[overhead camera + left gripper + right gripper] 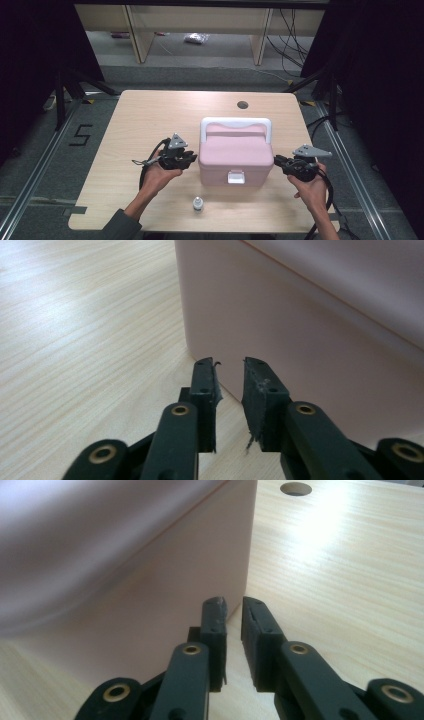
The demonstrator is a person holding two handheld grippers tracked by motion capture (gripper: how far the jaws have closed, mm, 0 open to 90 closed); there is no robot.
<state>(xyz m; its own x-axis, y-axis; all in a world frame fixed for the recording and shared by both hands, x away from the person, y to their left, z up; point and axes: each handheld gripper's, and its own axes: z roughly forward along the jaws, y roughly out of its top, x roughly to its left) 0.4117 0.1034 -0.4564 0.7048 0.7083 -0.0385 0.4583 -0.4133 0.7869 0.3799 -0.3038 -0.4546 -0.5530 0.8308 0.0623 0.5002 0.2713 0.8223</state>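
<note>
I have the pink box (235, 157) at mid-frame on the bench (140, 115), latch toward me. My left tongs (192, 159) and right tongs (276, 159) flank its sides, each slightly parted and holding nothing, probably set to steady or lift it.

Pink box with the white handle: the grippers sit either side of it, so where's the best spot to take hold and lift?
Probably the white handle of the pink box. It lies folded back along the lid's far edge, a slim bar the jaws could span, while the box's walls are broad and smooth. Come from above at the far side. The left gripper and right gripper hold nothing, jaws slightly apart.
</note>
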